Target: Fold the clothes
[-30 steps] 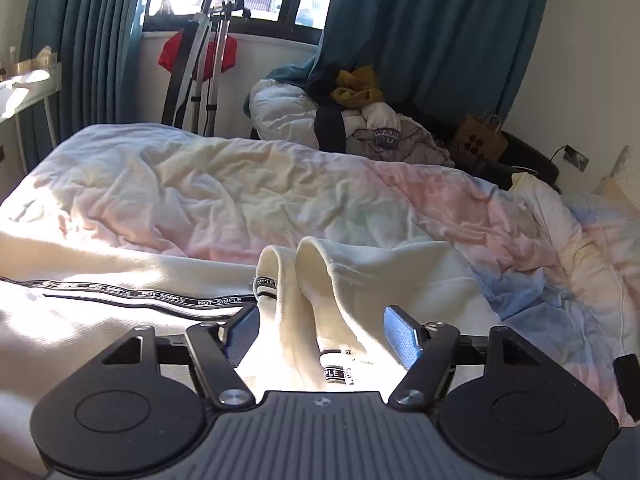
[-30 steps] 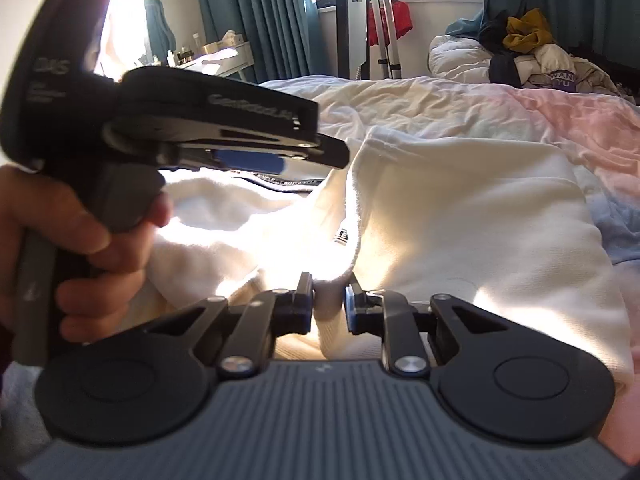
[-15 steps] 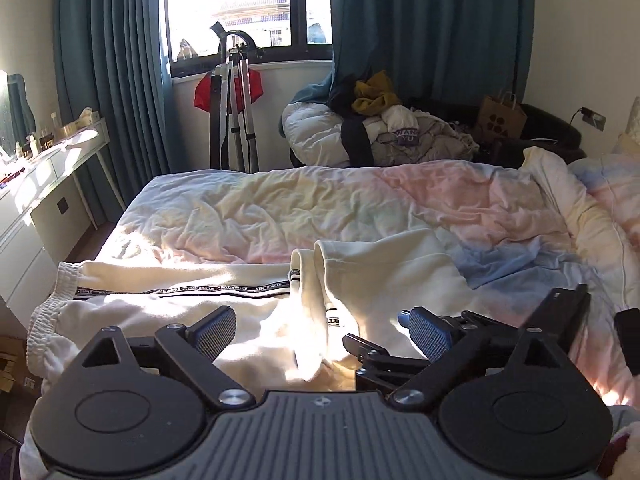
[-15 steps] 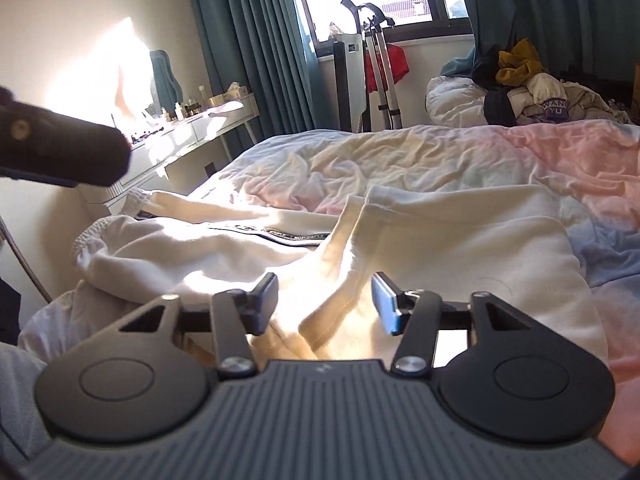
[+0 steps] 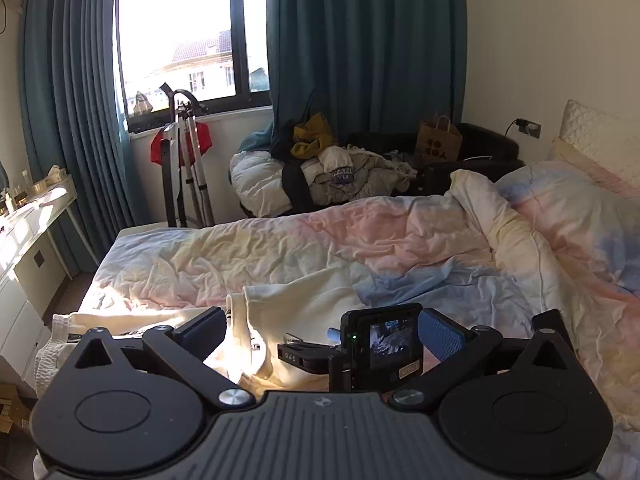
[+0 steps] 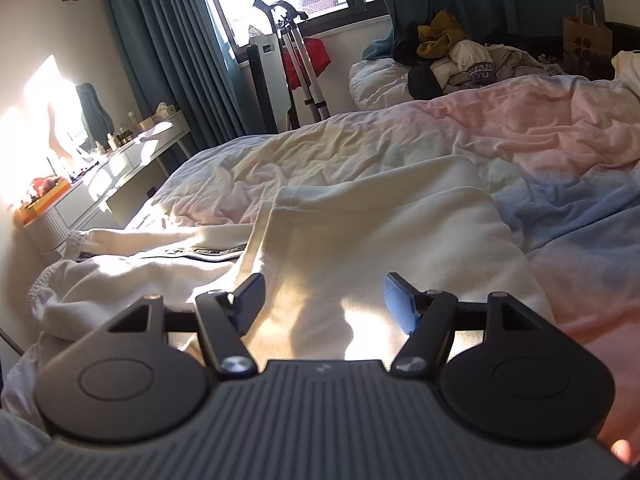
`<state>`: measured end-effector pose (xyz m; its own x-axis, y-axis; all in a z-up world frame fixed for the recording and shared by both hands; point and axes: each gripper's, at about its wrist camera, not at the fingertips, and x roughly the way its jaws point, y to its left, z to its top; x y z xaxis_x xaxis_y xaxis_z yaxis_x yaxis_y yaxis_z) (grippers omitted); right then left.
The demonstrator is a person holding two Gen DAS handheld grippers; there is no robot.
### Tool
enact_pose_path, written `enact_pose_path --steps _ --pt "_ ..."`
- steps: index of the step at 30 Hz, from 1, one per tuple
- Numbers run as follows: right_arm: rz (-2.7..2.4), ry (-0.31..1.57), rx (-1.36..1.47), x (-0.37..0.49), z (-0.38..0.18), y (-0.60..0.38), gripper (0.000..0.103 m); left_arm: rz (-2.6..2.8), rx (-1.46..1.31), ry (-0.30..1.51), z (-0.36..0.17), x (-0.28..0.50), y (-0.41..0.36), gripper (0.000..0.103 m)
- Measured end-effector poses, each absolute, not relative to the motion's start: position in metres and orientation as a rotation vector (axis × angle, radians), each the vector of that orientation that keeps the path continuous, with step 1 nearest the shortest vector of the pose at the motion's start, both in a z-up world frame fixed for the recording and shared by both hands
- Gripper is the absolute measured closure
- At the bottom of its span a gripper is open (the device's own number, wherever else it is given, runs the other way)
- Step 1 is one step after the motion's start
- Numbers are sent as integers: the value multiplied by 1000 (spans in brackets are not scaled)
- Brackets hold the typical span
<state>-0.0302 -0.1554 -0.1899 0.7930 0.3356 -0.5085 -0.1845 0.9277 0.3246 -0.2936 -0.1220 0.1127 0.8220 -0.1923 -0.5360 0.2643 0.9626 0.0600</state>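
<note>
Below, cream trousers [image 6: 360,248] on bed, left gripper [image 5: 320,332] spread, right gripper [image 6: 324,300] spread above them

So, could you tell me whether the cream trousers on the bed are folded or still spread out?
Partly folded: the cream trousers have one half doubled over, while the waistband end lies spread on the bed.

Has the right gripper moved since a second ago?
Yes. The right gripper has let go of the cream trousers, opened, and pulled up and back; more of the bed shows beyond it.
</note>
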Motion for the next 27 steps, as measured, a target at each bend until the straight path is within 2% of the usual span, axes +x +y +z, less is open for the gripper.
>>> enact_pose_path --steps 6,11,19,27 --pt "279 606 238 -27 -194 -152 35 -264 52 578 103 -273 -86 0" --pt "282 624 199 -25 -199 -147 35 -233 -52 631 63 -234 -26 0" --pt "251 646 206 -22 -204 -147 35 61 -379 718 -21 -173 151 8" --pt "203 688 272 -5 -216 -155 35 246 -825 723 -100 -169 314 12"
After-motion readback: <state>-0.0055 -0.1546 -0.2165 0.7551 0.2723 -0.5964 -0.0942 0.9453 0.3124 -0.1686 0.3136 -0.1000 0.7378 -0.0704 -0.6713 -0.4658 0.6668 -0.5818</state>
